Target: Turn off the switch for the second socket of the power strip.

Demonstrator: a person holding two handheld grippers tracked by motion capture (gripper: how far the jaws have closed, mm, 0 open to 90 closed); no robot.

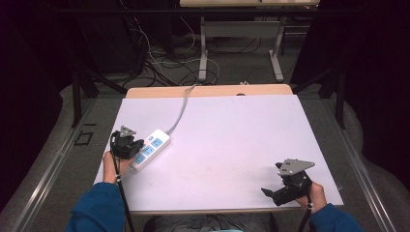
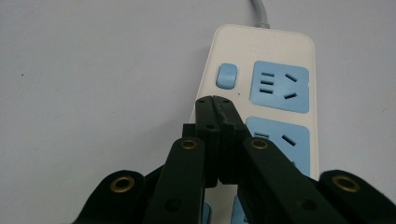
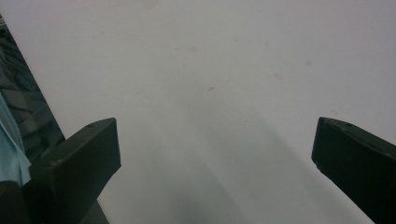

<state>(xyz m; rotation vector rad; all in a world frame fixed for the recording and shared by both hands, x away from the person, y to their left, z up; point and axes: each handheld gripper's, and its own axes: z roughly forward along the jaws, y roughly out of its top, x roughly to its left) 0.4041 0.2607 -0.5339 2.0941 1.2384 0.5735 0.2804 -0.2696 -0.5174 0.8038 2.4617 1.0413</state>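
A white power strip (image 1: 150, 149) with blue sockets lies at the left of the white table, its grey cord (image 1: 180, 112) running to the far edge. My left gripper (image 1: 131, 146) sits over the strip's near end with its jaws shut, nothing between them. In the left gripper view the closed tips (image 2: 214, 100) rest just below the blue switch button (image 2: 227, 75), beside a blue socket (image 2: 280, 86); whether they touch the strip I cannot tell. My right gripper (image 1: 273, 193) stands open near the table's front right edge, and the right gripper view shows bare table between its jaws.
The white table top (image 1: 227, 140) has a wooden strip along its far edge (image 1: 208, 90). Cables and table legs lie on the floor beyond. The table's front edge (image 3: 42, 107) runs close beside my right gripper's left jaw.
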